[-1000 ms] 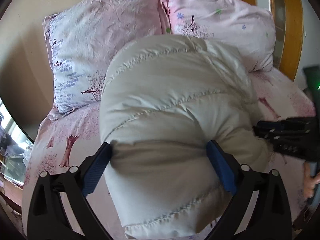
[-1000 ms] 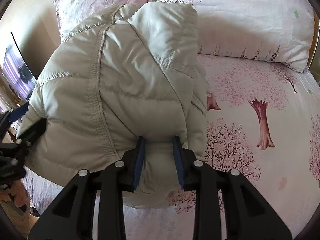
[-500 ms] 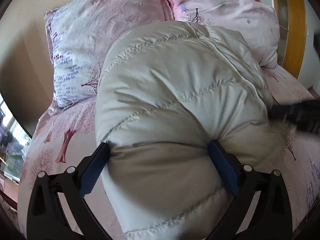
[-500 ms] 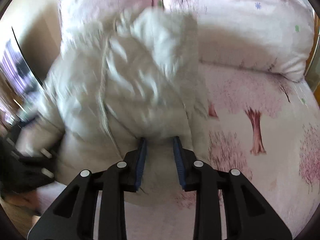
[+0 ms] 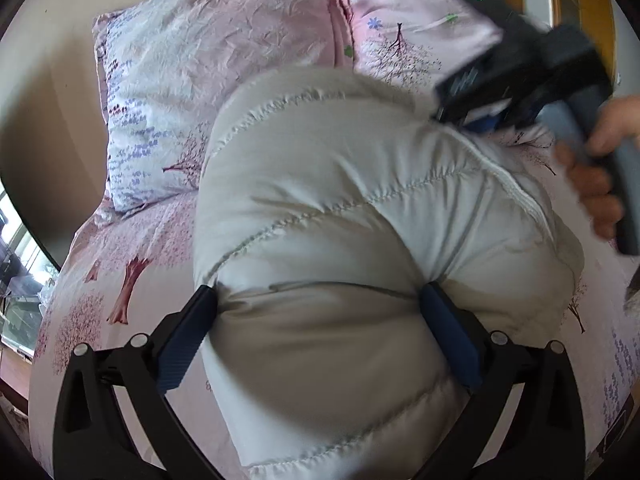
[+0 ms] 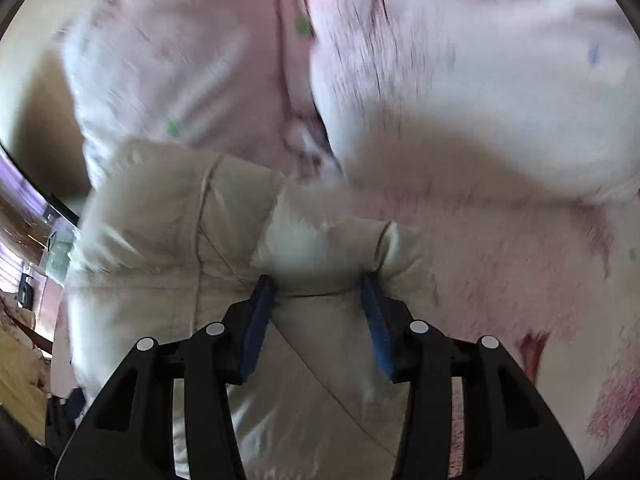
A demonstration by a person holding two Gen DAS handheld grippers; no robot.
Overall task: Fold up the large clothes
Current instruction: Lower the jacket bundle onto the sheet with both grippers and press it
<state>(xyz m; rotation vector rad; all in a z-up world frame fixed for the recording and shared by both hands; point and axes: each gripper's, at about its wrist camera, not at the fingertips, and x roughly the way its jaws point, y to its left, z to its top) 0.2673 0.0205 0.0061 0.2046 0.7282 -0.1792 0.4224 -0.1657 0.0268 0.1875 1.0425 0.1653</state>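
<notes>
My right hand-held gripper (image 6: 318,312) widened, slackening on jacket (image 5: 360,220); left hand-held gripper (image 5: 320,332) wide, straddling fold; release underway.

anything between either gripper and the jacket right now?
Nothing visible. The puffy jacket fills the space between the left gripper's wide-spread fingers, pressing on both pads. The right gripper also has jacket fabric between its pads, though that view is motion-blurred.

No legible text anywhere.
</notes>
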